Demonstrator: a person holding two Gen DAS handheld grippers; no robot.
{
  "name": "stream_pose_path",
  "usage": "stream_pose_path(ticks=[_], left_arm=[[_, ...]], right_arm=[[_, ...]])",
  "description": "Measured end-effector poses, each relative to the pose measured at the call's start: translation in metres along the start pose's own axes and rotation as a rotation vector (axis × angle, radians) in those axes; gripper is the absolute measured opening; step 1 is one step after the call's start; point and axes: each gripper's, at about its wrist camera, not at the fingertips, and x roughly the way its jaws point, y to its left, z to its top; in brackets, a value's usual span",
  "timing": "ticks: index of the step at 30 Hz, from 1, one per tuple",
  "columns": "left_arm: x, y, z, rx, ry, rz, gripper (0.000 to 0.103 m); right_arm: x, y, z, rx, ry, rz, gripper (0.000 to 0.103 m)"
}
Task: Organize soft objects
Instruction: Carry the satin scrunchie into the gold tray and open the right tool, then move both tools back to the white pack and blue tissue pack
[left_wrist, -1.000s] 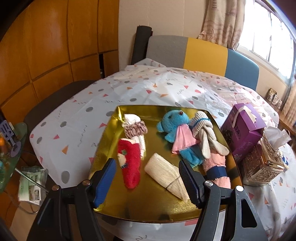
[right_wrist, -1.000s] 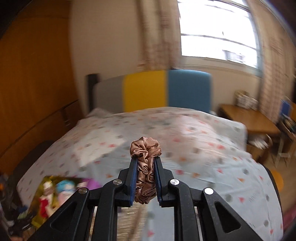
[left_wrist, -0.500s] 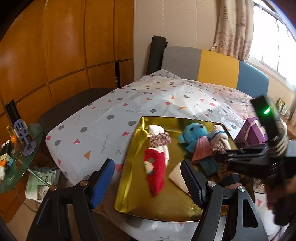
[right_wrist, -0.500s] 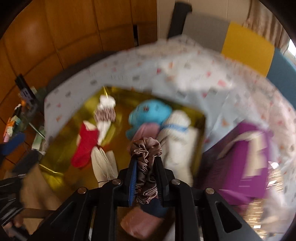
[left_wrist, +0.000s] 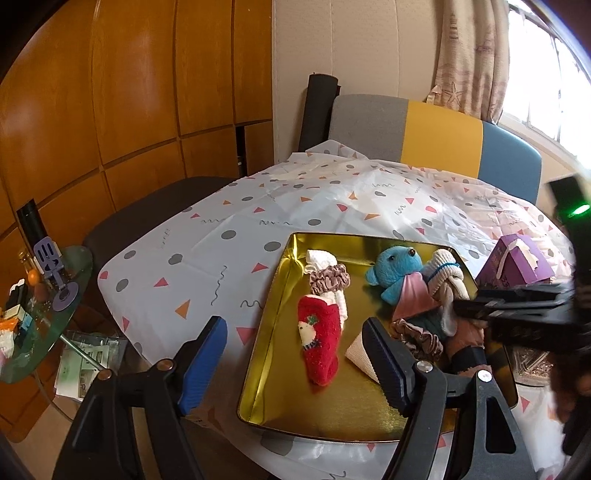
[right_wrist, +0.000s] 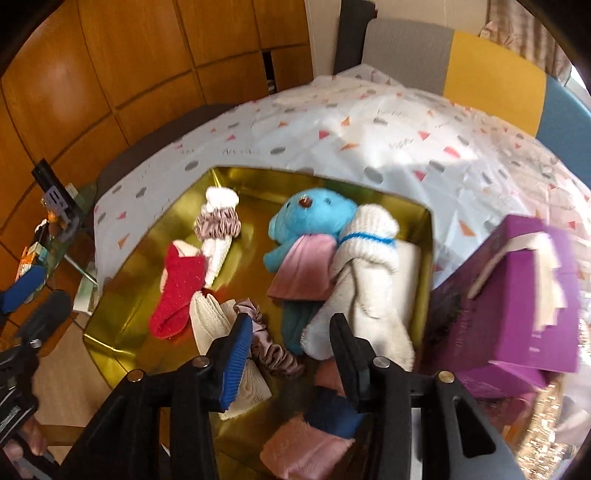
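- Right gripper (right_wrist: 291, 332) over near part of gold tray (right_wrist: 129, 295); jaws opening, nothing pinched.
- Brown scrunchie (right_wrist: 273, 350) loose on tray floor below the jaws, touching cream sock (right_wrist: 207, 321), beside blue bear (right_wrist: 310, 218).
- Left gripper (left_wrist: 295, 358) spread wide, empty, at tray's near-left edge over tablecloth (left_wrist: 207, 251).
- Also in tray: red sock (left_wrist: 319, 339), second scrunchie (left_wrist: 328, 282) around a white sock, white rabbit (right_wrist: 365, 266).
- Purple box (right_wrist: 517, 295) right of tray.

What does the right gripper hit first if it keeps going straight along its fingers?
Probably the brown scrunchie lying in the gold tray, just ahead of the right gripper, whose jaws are opening with nothing between them. Depth is unclear; the white plush sits close on the right.
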Motion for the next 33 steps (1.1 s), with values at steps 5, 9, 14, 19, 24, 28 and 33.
stream_pose_path(ticks=[5, 9, 14, 19, 24, 28, 33], left_arm=[[0.001, -0.007, -0.001, 0.016, 0.01, -0.005, 0.077], [0.001, -0.014, -0.001, 0.033, 0.014, -0.01, 0.077], [0.001, -0.023, 0.0, 0.059, 0.023, -0.019, 0.077], [-0.001, -0.034, 0.001, 0.083, 0.021, -0.037, 0.077], [-0.001, -0.045, 0.002, 0.115, 0.029, -0.037, 0.077], [-0.008, -0.057, 0.01, 0.133, 0.013, -0.071, 0.077], [-0.026, -0.082, 0.021, 0.193, -0.035, -0.132, 0.077]], right_arm=[[-0.047, -0.013, 0.0, 0.006, -0.113, -0.013, 0.044], [-0.096, -0.039, -0.002, 0.051, -0.245, -0.027, 0.044], [-0.161, -0.091, -0.017, 0.142, -0.402, -0.125, 0.044], [-0.206, -0.156, -0.046, 0.292, -0.471, -0.276, 0.044], [-0.222, -0.231, -0.085, 0.493, -0.441, -0.438, 0.044], [-0.218, -0.294, -0.126, 0.665, -0.378, -0.553, 0.044], [-0.193, -0.349, -0.182, 0.823, -0.285, -0.63, 0.044]])
